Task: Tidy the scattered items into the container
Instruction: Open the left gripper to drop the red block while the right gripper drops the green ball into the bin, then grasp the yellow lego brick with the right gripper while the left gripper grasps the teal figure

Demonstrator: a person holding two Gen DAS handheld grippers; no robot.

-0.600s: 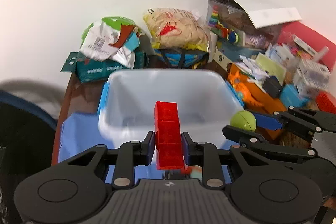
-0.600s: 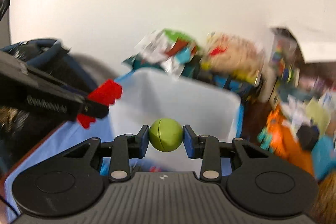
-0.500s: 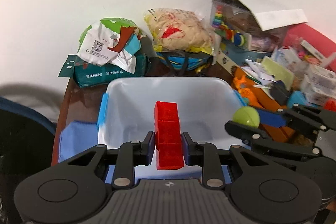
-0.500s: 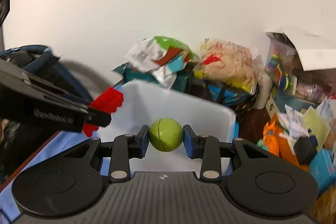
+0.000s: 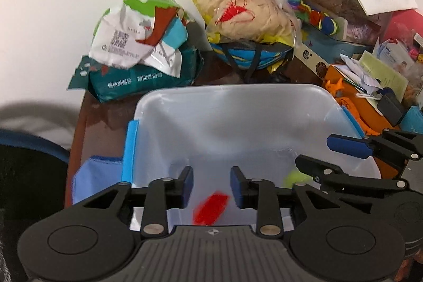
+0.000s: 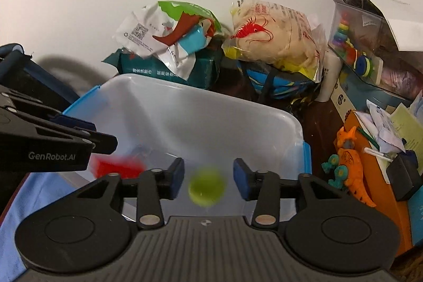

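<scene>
While both sets of fingers stand parted and empty over the container (image 5: 238,107), red block (image 5: 211,208) and green ball (image 6: 206,186) drop inside: release step; next, fetch bench clutter.

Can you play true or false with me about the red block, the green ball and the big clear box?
1. The left gripper squeezes the red block. False: its fingers stand apart and the blurred block is loose below them.
2. The green ball is loose between the right gripper's open fingers. True.
3. The clear box has blue clips on its sides. True.
4. The orange toy dinosaur sits inside the box. False: it lies outside, to the box's right.
5. A bag with a red shrimp picture sits behind the box. True.
</scene>
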